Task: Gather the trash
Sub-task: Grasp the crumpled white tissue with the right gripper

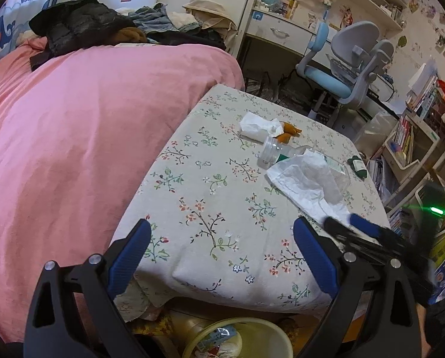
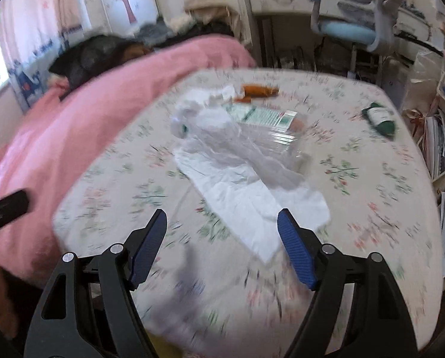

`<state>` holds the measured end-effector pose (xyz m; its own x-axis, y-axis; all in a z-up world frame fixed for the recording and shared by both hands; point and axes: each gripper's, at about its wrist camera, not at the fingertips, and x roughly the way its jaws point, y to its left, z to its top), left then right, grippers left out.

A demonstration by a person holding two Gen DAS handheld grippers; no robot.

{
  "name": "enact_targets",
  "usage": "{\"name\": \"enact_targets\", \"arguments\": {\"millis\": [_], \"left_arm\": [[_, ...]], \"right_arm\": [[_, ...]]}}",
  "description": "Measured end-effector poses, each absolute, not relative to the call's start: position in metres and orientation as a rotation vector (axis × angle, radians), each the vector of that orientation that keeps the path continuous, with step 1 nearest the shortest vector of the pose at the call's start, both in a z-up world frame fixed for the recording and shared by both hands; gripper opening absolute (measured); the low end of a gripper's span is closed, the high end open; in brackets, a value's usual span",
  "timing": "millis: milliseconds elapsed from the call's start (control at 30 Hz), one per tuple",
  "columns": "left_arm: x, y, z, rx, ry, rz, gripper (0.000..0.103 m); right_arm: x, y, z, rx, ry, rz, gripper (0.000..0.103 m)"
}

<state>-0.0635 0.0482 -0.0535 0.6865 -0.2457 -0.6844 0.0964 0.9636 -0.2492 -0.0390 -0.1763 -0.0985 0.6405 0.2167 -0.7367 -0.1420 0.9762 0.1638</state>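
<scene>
Floral tablecloth [image 2: 371, 223] spread under everything, pink duvet [image 2: 103, 104] off to the left. White crumpled tissue sheet [image 2: 246, 197] just ahead of right gripper [image 2: 222, 226], long axis running away and leftward; jaws wide apart, empty. Left gripper [image 1: 222, 238] farther back, likewise agape and empty. Green bottle [image 2: 380, 119] far right.
</scene>
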Motion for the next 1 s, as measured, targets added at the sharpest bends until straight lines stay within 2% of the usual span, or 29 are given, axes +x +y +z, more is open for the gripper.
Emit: {"name": "enact_targets", "arguments": {"millis": [133,200,267,300,333,367,433,700,900,1000], "left_arm": [[-0.060,0.051,-0.054,-0.221,0.804,-0.198,0.092],[-0.057,0.051,-0.055,-0.235,0.817,-0.206,0.092],[-0.055,0.051,-0.057,-0.243,0.832,-0.212,0.092],[-0.054,0.050,-0.057,-0.245,0.837,-0.213,0.092],[-0.053,0.050,-0.058,-0.247,0.840,-0.215,0.092],[-0.052,0.049,-0.058,-0.244,0.844,-0.215,0.092],[-0.052,0.046,-0.059,-0.229,0.849,-0.213,0.092],[-0.048,0.039,-0.058,-0.173,0.854,-0.213,0.092],[-0.019,0.024,-0.040,-0.117,0.784,-0.220,0.092],[0.010,0.009,-0.031,-0.064,0.736,-0.274,0.092]], "right_arm": [[-0.011,-0.169,-0.118,0.017,0.895,0.189,0.073],[-0.006,-0.169,-0.120,-0.001,0.892,0.189,0.067],[-0.004,-0.171,-0.121,-0.021,0.880,0.173,0.042],[-0.004,-0.173,-0.121,-0.025,0.878,0.170,0.036],[-0.005,-0.176,-0.120,-0.020,0.880,0.173,0.022],[-0.004,-0.180,-0.120,-0.010,0.891,0.183,0.014],[-0.005,-0.183,-0.118,-0.009,0.916,0.212,0.004],[-0.043,-0.189,-0.093,-0.179,1.006,0.295,0.003],[-0.053,-0.237,-0.089,-0.045,1.028,0.215,0.003],[-0.053,-0.242,-0.090,-0.002,1.027,0.220,0.012]]}}
